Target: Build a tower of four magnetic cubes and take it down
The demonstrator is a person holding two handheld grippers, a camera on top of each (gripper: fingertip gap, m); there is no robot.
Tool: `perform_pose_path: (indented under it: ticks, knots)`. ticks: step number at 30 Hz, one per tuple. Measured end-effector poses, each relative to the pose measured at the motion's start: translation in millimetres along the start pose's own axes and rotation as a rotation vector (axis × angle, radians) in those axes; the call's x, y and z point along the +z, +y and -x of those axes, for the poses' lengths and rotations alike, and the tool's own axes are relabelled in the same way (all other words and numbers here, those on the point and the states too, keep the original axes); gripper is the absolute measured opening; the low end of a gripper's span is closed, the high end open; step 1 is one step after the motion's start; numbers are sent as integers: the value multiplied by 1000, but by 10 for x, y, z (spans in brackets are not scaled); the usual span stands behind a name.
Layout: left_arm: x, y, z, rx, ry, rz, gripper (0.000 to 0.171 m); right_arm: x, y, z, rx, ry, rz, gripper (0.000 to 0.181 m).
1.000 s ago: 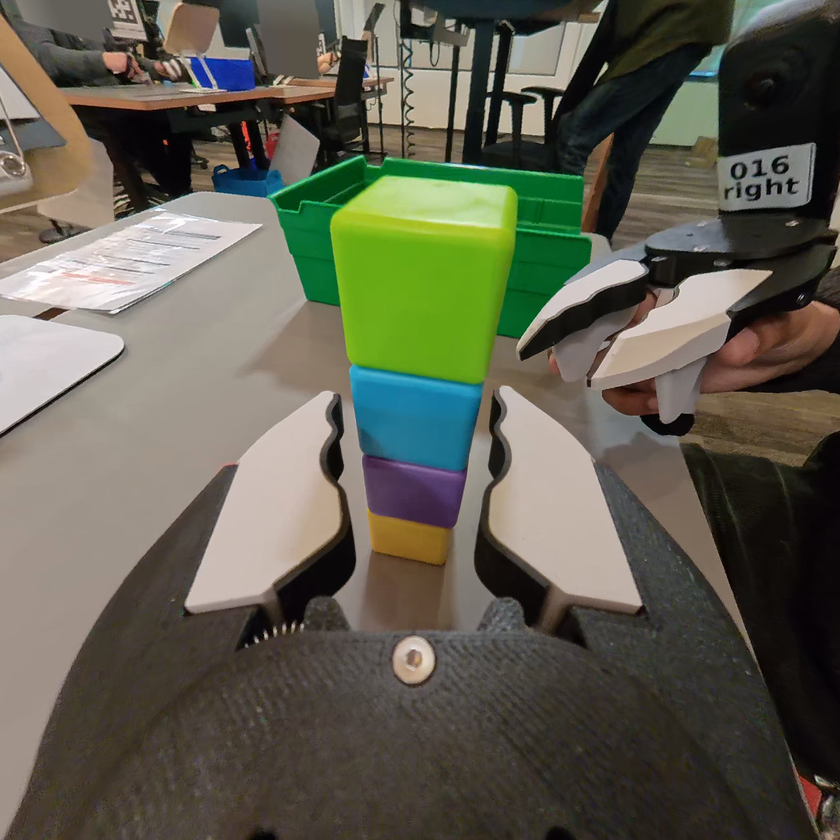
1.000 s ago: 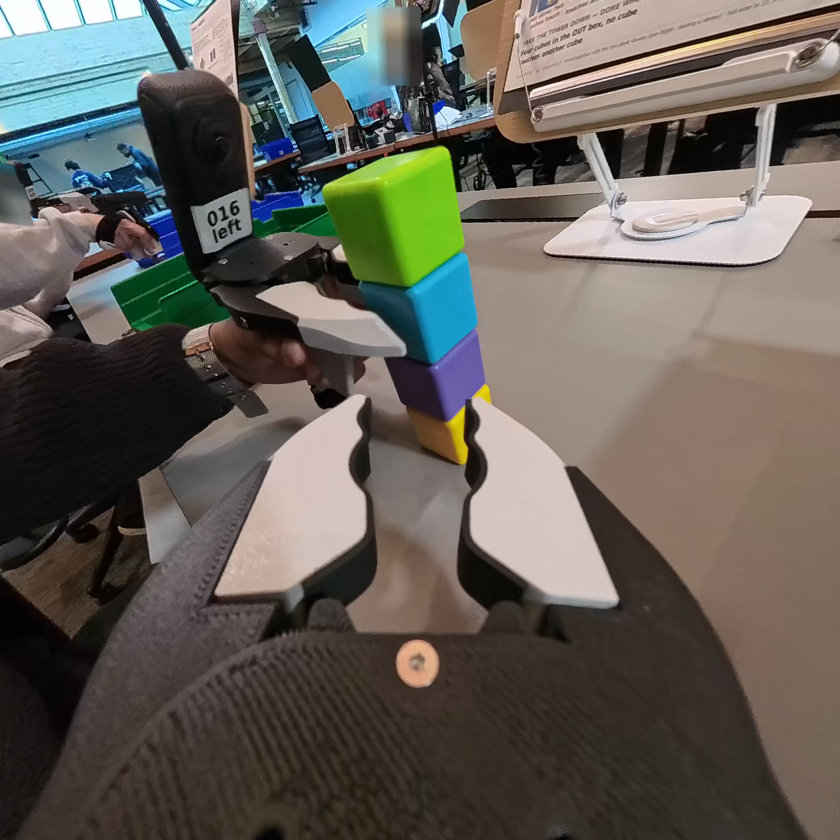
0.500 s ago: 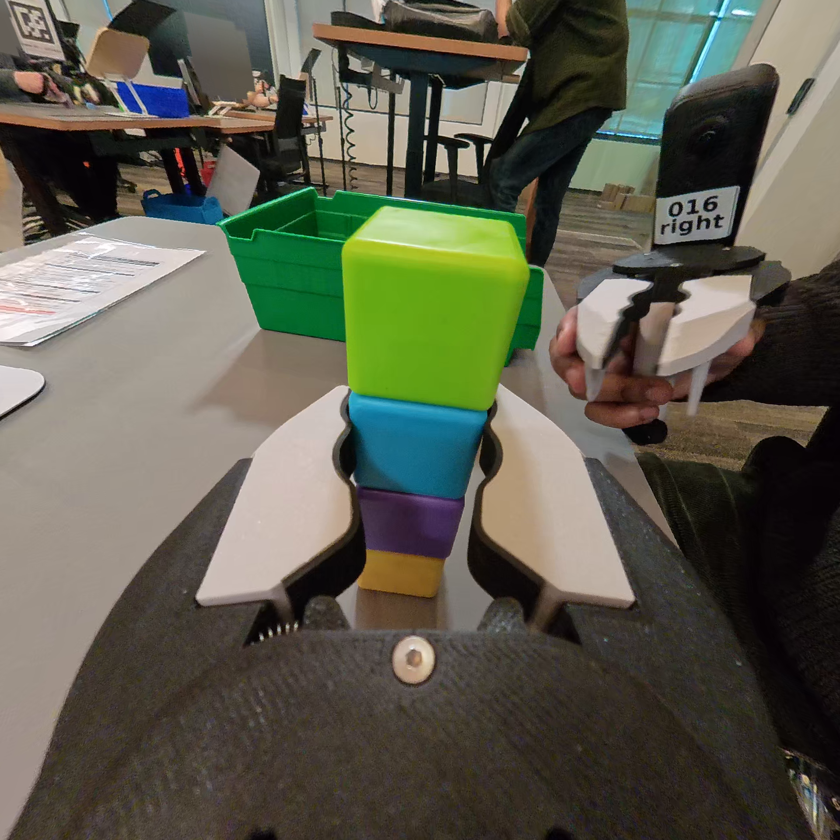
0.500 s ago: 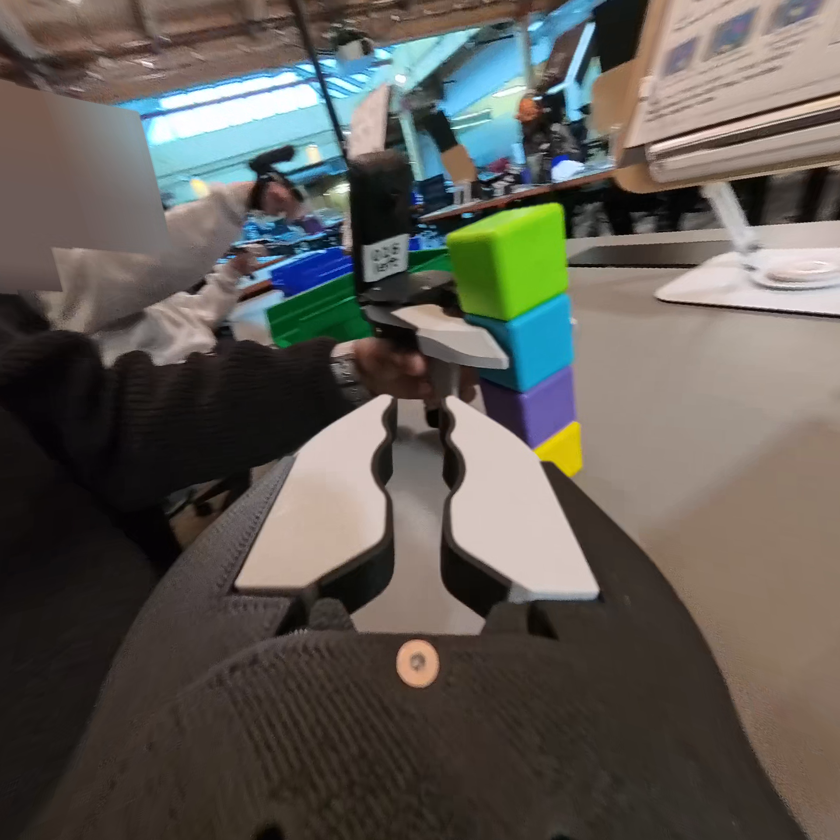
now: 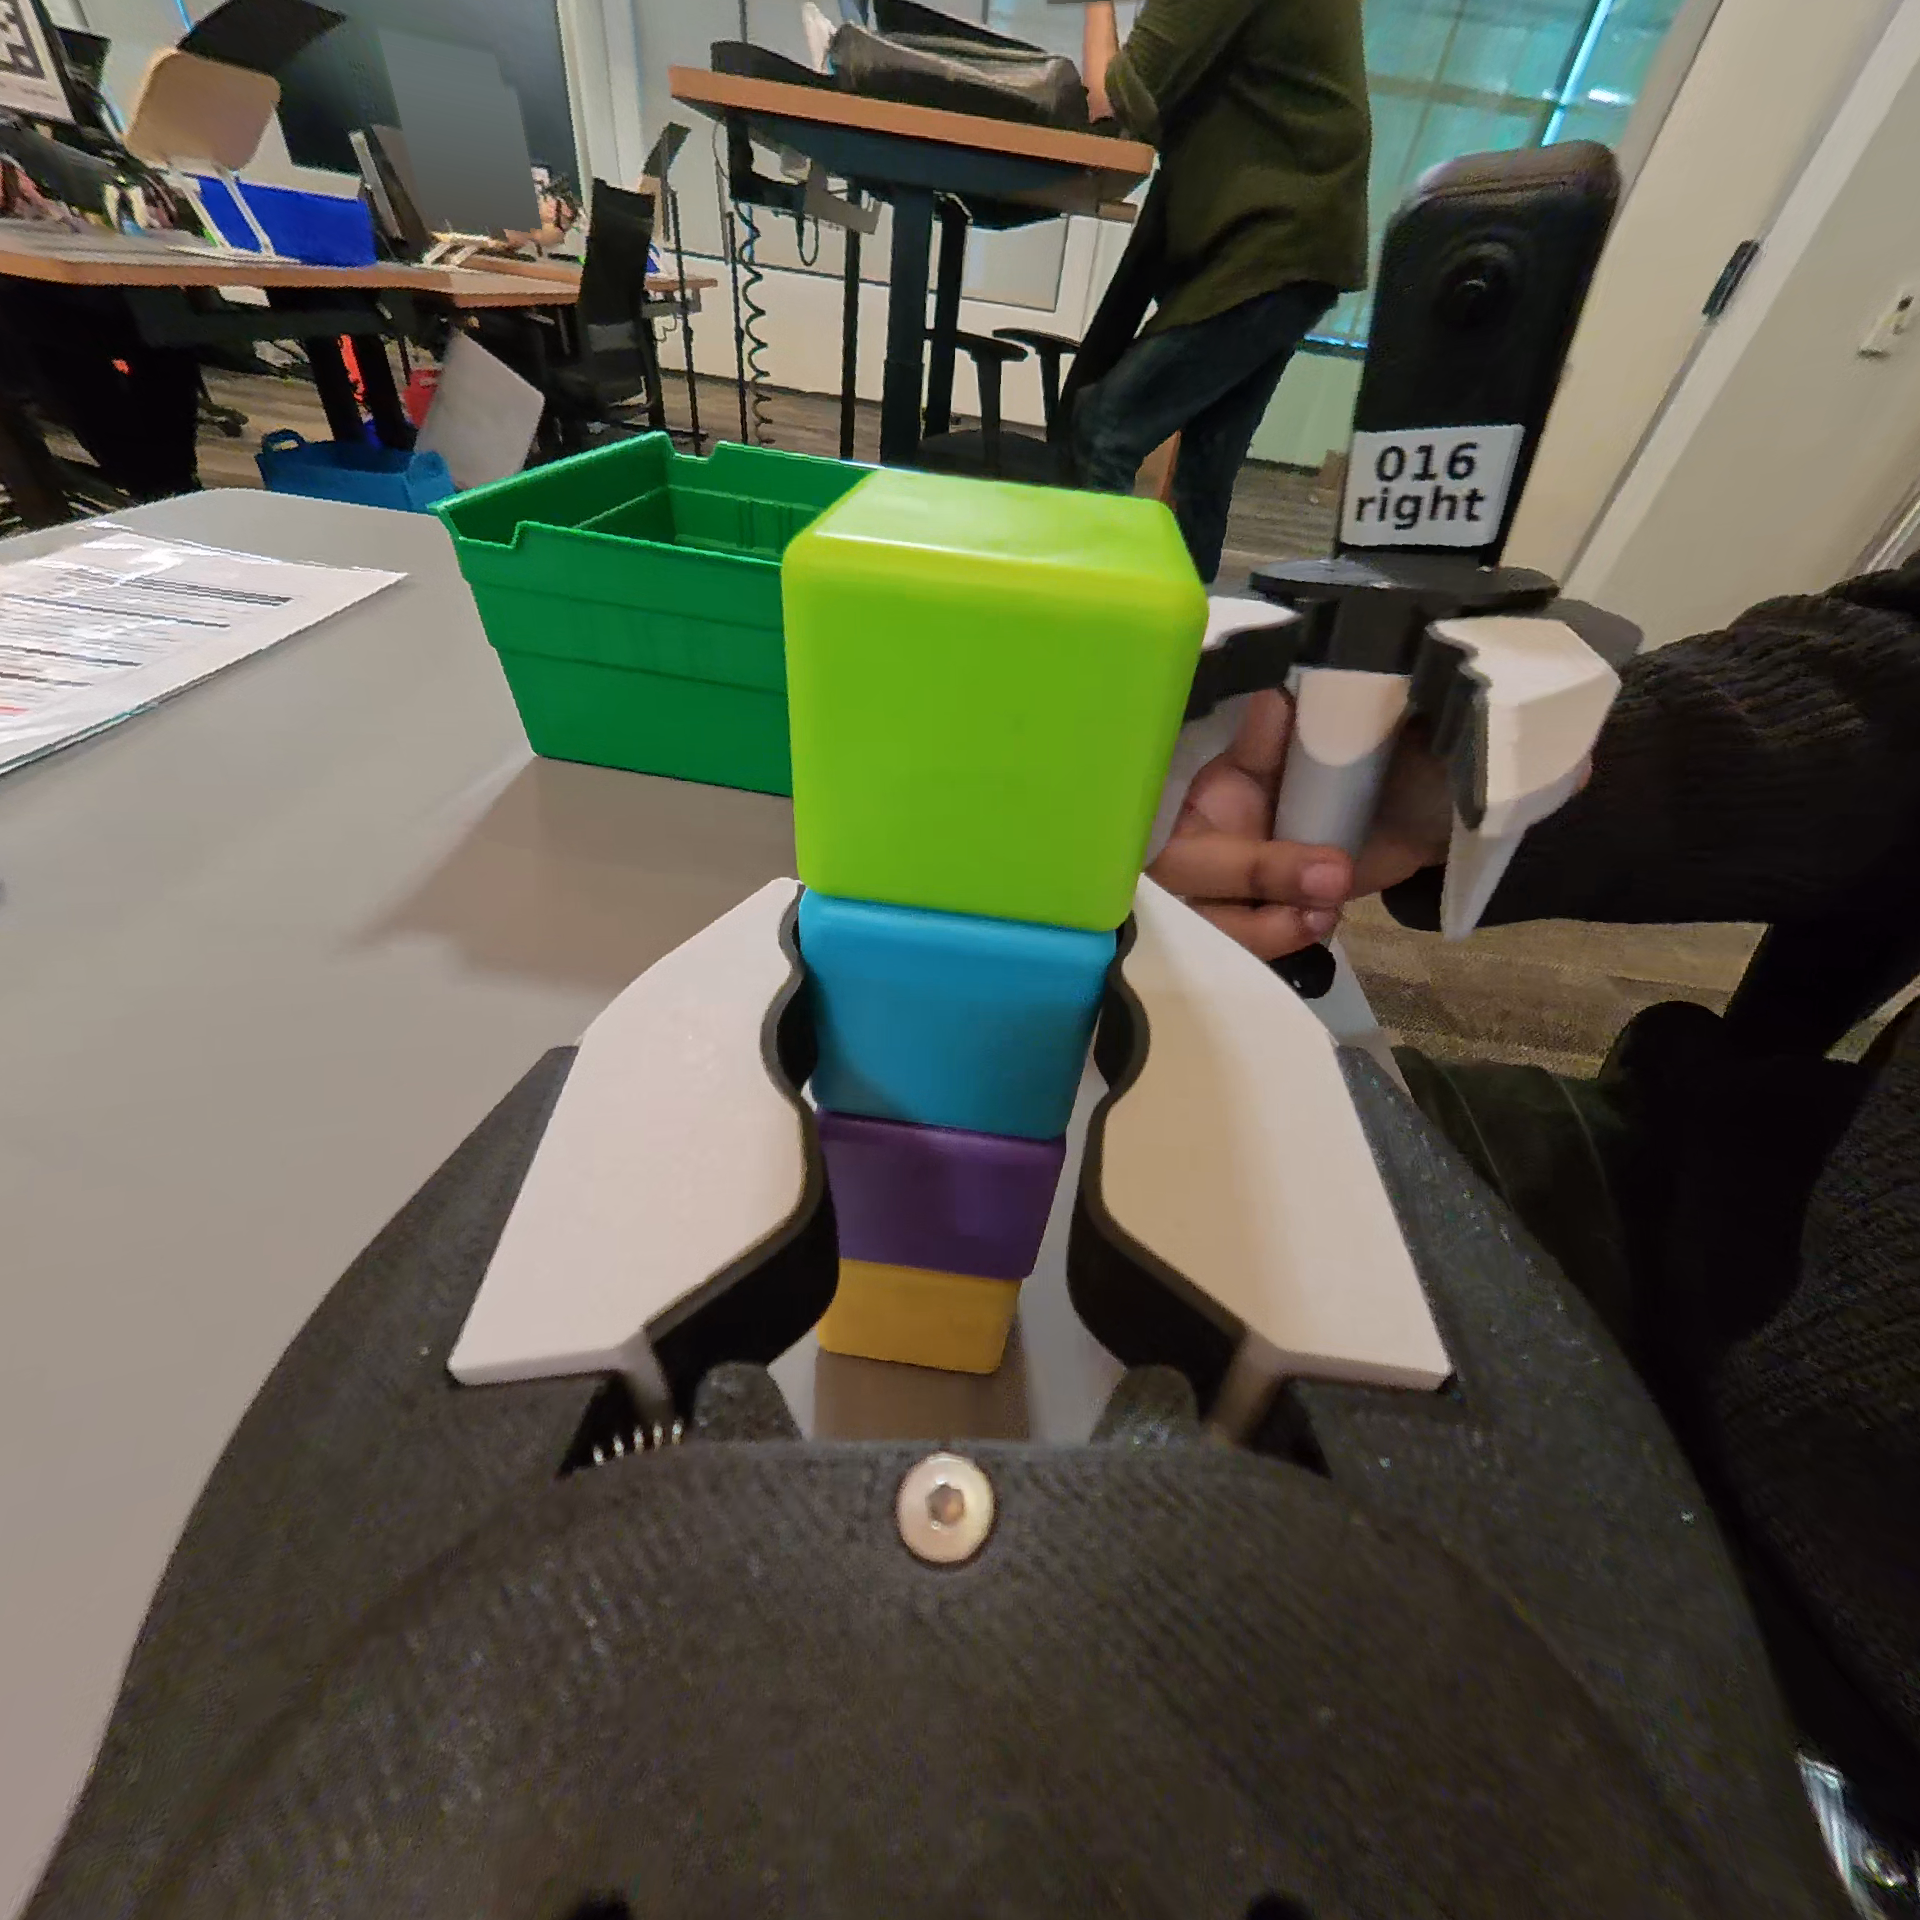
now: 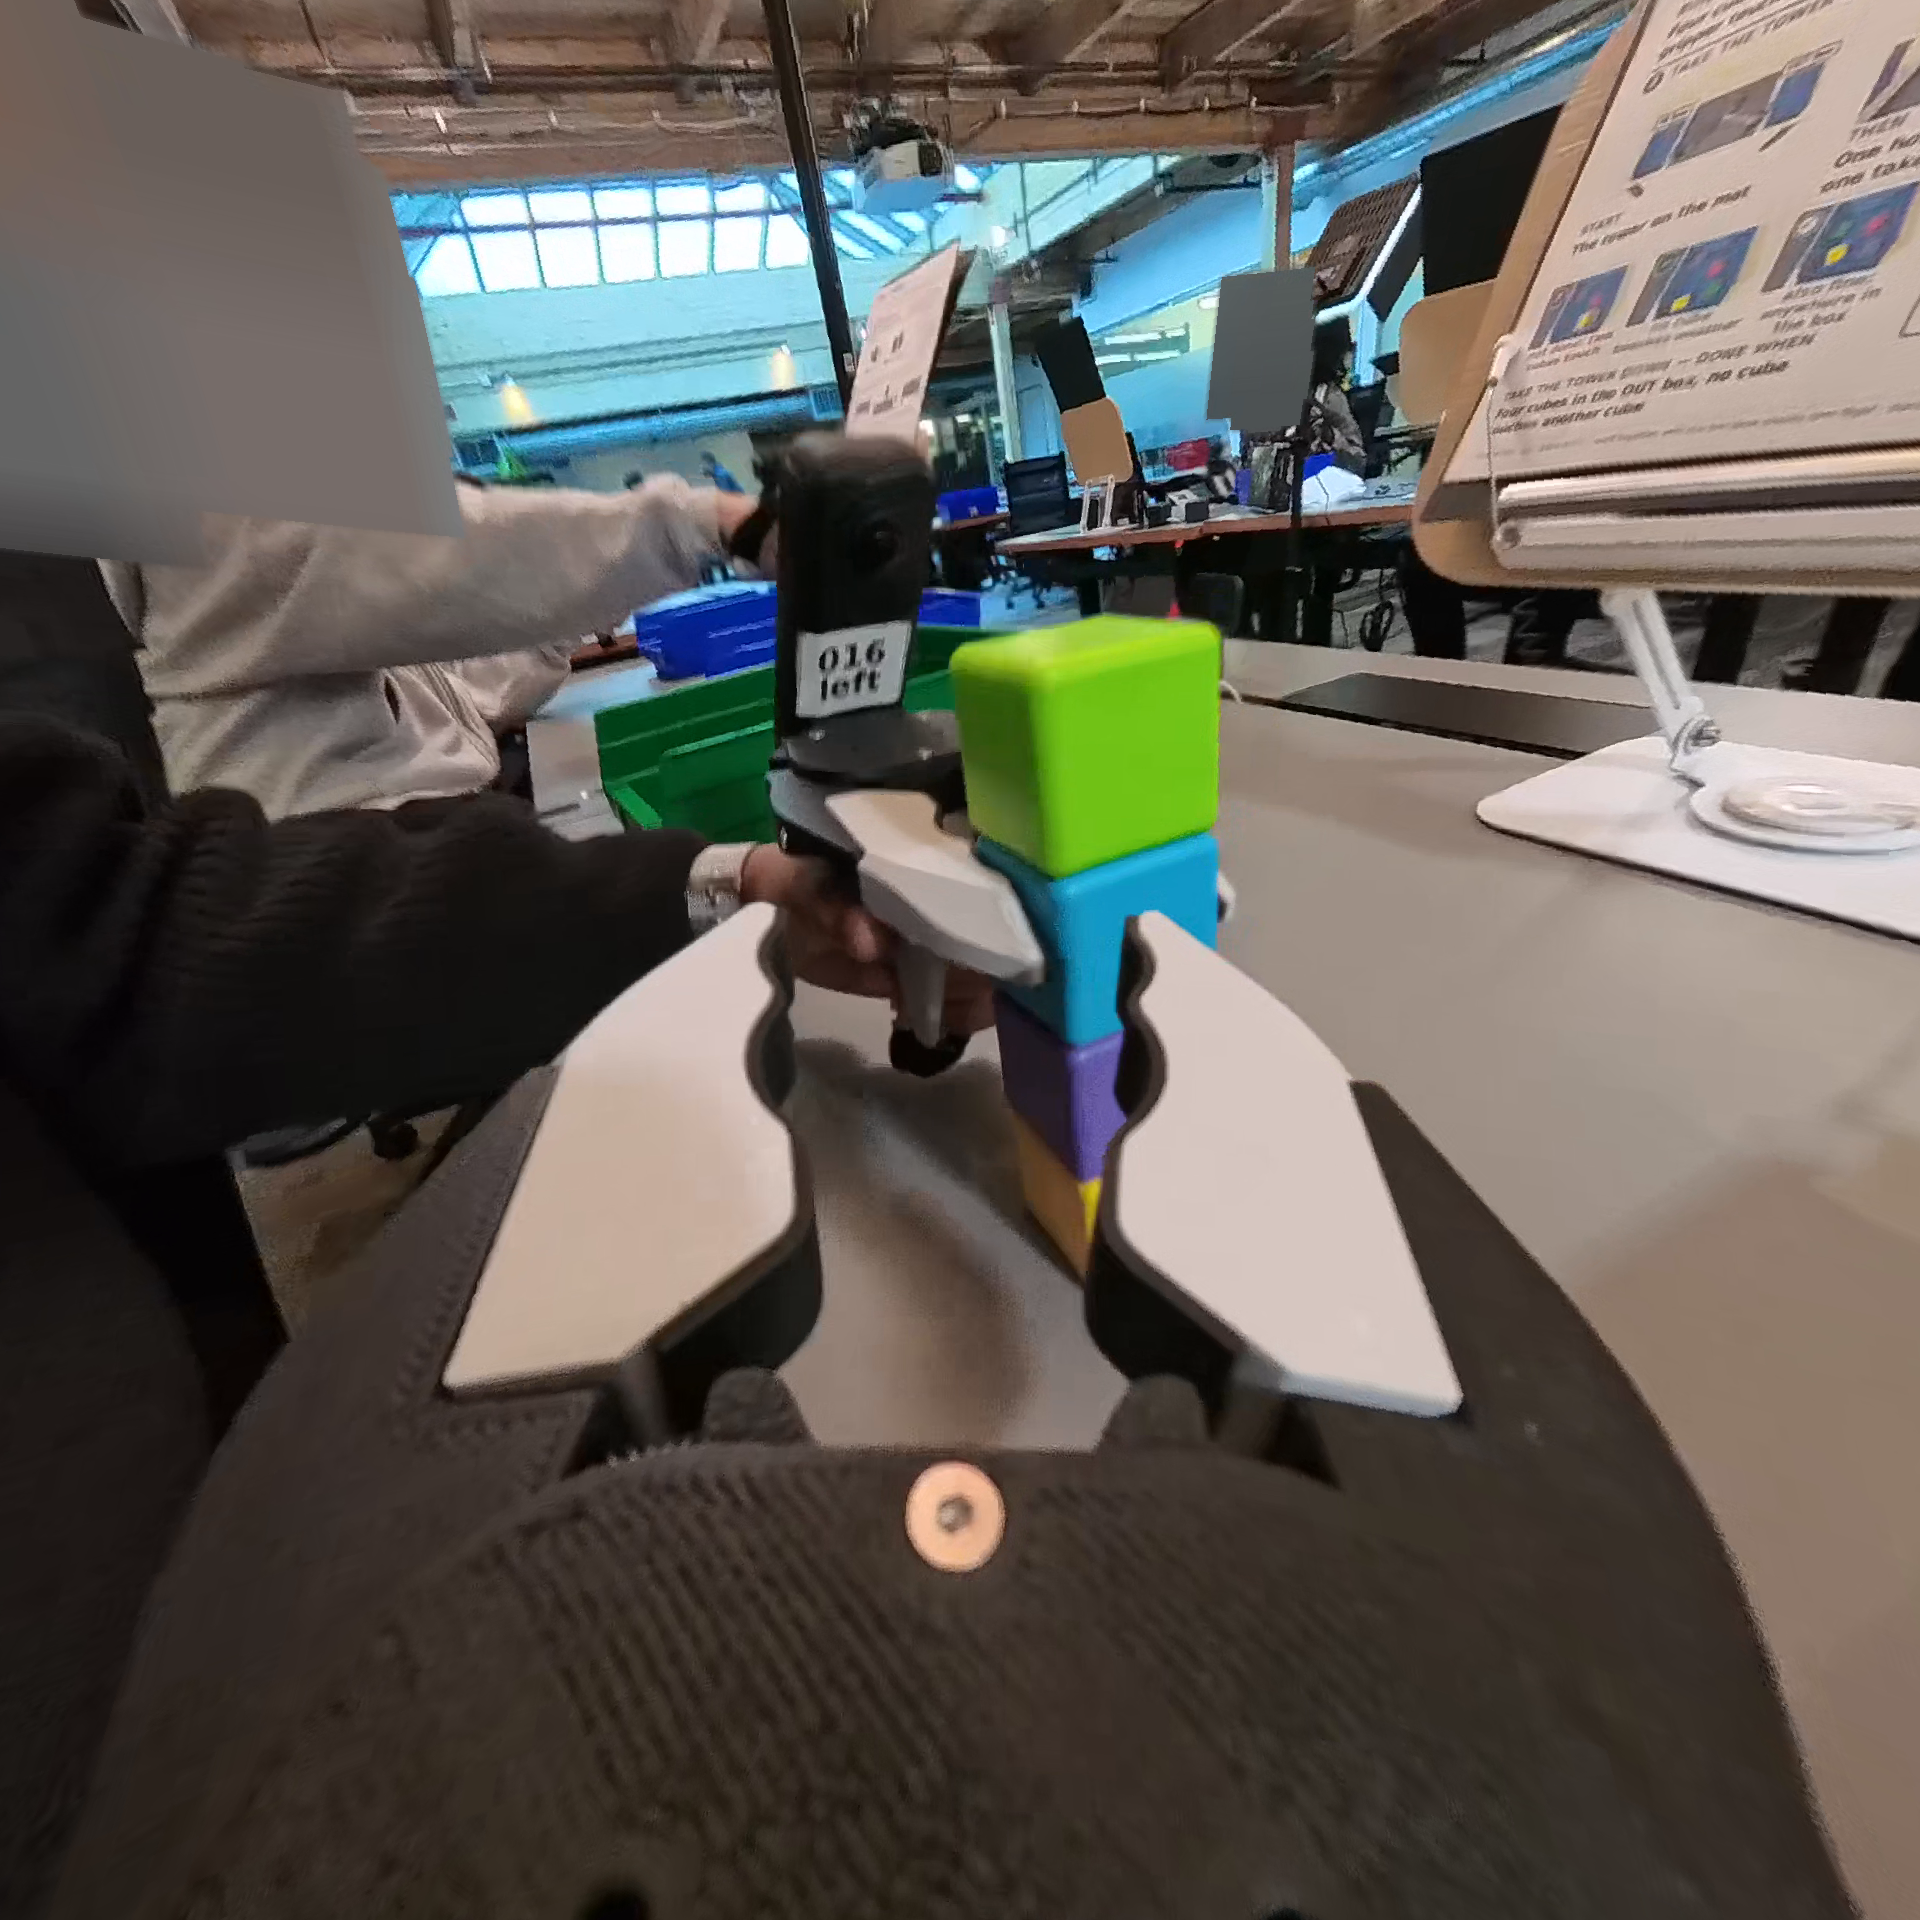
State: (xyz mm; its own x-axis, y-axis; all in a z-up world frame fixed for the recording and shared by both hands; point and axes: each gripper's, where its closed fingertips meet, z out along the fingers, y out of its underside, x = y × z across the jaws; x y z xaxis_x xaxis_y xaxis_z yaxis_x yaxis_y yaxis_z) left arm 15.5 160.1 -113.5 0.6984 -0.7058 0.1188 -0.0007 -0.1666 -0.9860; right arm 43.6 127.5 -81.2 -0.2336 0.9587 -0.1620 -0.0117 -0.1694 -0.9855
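Left gripper jaws closed against both sides of the blue cube, second from the top of the tower. Right gripper jaws apart, holding nothing, hovering just beside the tower with its right finger hiding part of the purple cube and yellow cube.

Four rounded, glossy cubes stacked upright on the grey table: lime green cube on top, then blue, purple, yellow at the base.

Green bin beyond the tower, toward the table's far edge; a printed sheet at its left side, seen only from the left wrist. White stand base and an instruction board, seen only from the right wrist.
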Motion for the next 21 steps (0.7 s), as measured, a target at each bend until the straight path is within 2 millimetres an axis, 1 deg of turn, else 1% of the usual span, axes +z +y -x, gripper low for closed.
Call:
perform_pose_path:
  ticks: [4, 7, 9, 12, 15, 17, 21]
  knots:
    - [-36, 10, -28, 15, -11, -7, 56, 39, -223, -94, -1, -46, -46, 67]
    - [-55, 13, -37, 20, -19, -8, 56, 108, -343, -156, -11, -103, -45, 64]
    - [-64, 15, -44, 19, -19, -10, 56, 175, -341, -169, -9, -159, -12, 64]
    - [-60, 33, -85, 35, -5, 23, 56, 262, -226, -121, -25, -242, 85, 67]
    - [-44, 42, -119, 51, 0, 39, 56, 328, -208, -103, -52, -273, 117, 66]
    - [-45, 40, -116, 46, 0, 35, 56, 368, -210, -89, -67, -297, 133, 61]
    - [-45, 41, -116, 47, -1, 35, 56, 427, -183, -89, -109, -311, 162, 59]
